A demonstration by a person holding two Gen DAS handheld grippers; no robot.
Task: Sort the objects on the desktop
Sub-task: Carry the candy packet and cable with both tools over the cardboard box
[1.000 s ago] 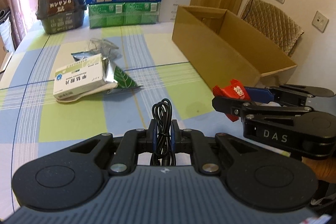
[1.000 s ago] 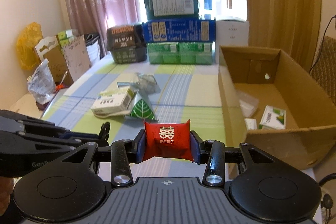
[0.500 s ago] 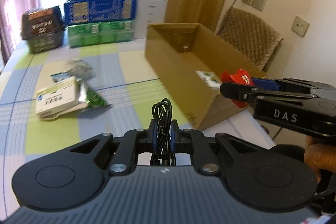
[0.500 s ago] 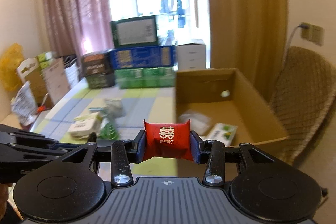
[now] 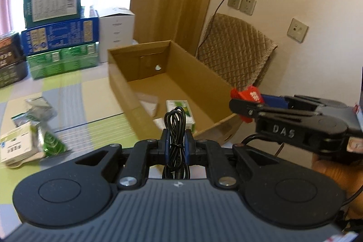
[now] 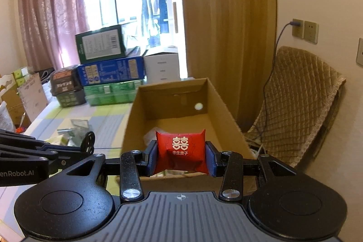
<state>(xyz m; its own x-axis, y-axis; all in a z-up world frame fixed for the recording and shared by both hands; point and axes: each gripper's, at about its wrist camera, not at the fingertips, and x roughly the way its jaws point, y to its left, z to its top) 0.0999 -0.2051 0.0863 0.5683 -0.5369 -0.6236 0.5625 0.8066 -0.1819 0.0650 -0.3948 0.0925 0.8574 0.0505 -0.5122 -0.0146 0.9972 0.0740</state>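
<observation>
Both claws have swung toward the cardboard box (image 5: 204,85); left claw (image 5: 176,142) clamps a coiled black cable (image 5: 177,128), right claw (image 6: 181,157) a red packet (image 6: 181,151).

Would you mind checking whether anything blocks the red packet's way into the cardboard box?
Nothing visible does. The red packet sits in the right gripper in front of the open cardboard box, whose top is uncovered.

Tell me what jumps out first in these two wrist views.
The red packet with white double-happiness print, clamped in the right gripper, dominates the right wrist view. Next is the coiled black cable pinched in the left gripper. Both hang near the front end of the open cardboard box, which already holds a green-and-white carton.
</observation>
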